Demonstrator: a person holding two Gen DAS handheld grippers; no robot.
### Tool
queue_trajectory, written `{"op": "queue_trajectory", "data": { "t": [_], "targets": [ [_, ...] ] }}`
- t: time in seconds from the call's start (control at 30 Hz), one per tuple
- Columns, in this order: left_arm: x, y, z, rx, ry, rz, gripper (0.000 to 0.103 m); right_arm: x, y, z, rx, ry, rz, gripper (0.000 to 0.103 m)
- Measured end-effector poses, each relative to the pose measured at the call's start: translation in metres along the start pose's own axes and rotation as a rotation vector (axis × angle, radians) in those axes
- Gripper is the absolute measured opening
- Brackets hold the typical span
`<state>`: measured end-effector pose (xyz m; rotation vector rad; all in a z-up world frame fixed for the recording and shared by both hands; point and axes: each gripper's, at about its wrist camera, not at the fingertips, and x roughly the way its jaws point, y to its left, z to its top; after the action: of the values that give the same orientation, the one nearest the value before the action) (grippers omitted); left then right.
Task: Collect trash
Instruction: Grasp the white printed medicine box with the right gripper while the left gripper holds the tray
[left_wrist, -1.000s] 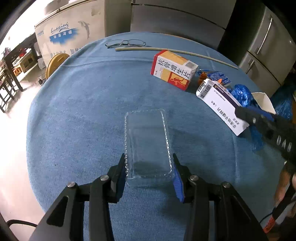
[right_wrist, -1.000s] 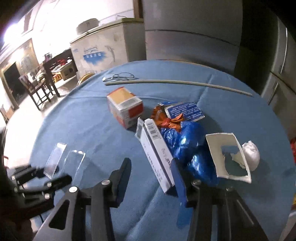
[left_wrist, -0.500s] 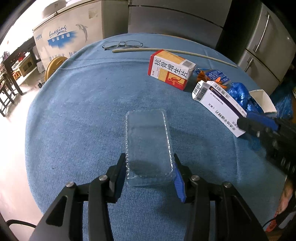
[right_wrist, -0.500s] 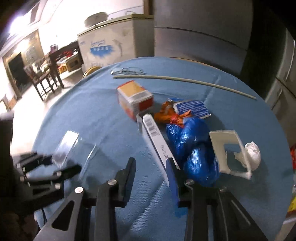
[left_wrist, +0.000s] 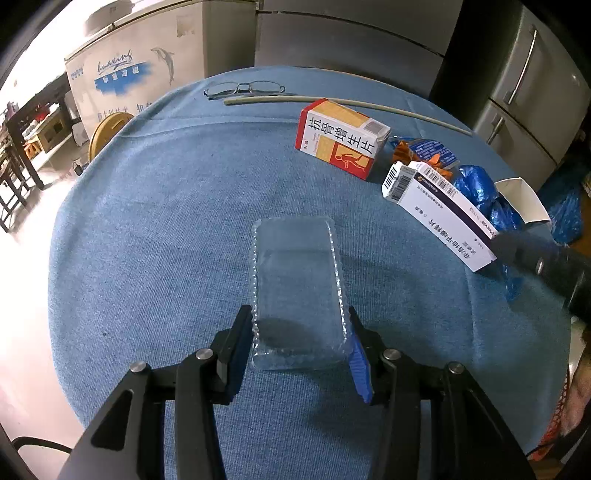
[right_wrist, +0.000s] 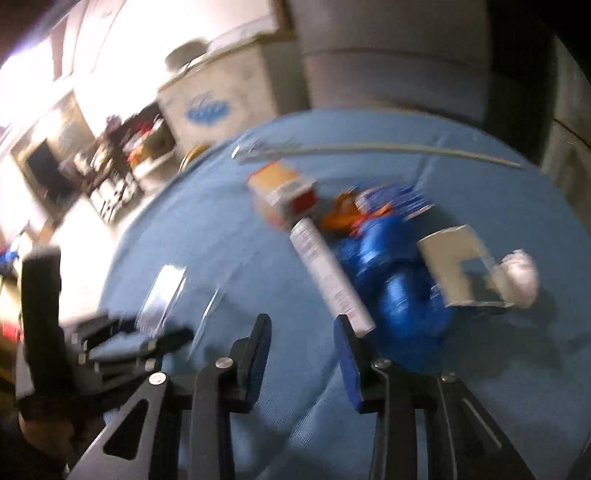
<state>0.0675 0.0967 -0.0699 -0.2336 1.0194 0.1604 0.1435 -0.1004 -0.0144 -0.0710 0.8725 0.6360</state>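
A clear plastic clamshell tray (left_wrist: 297, 288) lies on the blue tablecloth (left_wrist: 166, 221); my left gripper (left_wrist: 299, 332) has one finger on each side of its near end, touching its edges. My right gripper (right_wrist: 301, 332) is open and empty, just short of the long white box (right_wrist: 328, 273), which also shows in the left wrist view (left_wrist: 439, 210). Behind it lie a red and orange medicine box (left_wrist: 341, 138), blue plastic bags (right_wrist: 395, 280), a torn white carton (right_wrist: 454, 266) and a white wad (right_wrist: 517, 273). The right wrist view is blurred.
Eyeglasses (left_wrist: 243, 88) and a long pale stick (left_wrist: 343, 105) lie at the table's far edge. A white chest freezer (left_wrist: 147, 62) and grey cabinets (left_wrist: 524, 85) stand behind the table. Chairs (left_wrist: 14, 166) stand far left.
My right gripper has swung left and nearer the long white box, blurring its view. My left gripper has stayed around the clear tray.
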Motion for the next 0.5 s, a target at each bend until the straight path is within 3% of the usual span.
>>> {"op": "queue_trajectory", "data": {
  "t": [0.07, 0.13, 0.23, 0.3, 0.43, 0.5],
  "targets": [
    [0.000, 0.001, 0.001, -0.007, 0.003, -0.005, 0.049, 0.005, -0.003, 0.005, -0.003, -0.007, -0.034, 0.040],
    [-0.001, 0.003, 0.001, -0.013, 0.005, -0.009, 0.049, 0.013, -0.005, 0.004, 0.004, 0.013, -0.013, 0.041],
    [-0.005, 0.010, 0.000, -0.032, 0.000, 0.012, 0.049, 0.016, 0.009, -0.004, -0.028, 0.107, 0.128, 0.041],
    [-0.006, 0.020, -0.001, -0.060, -0.003, 0.027, 0.049, 0.014, 0.023, -0.014, -0.102, 0.131, 0.133, 0.040],
    [-0.006, 0.028, -0.002, -0.085, -0.006, 0.041, 0.049, 0.003, 0.018, -0.015, -0.059, 0.060, 0.057, 0.040],
    [-0.007, 0.030, -0.001, -0.086, -0.003, 0.039, 0.049, 0.003, 0.013, -0.010, -0.044, 0.038, -0.011, 0.056]
  ]
}}
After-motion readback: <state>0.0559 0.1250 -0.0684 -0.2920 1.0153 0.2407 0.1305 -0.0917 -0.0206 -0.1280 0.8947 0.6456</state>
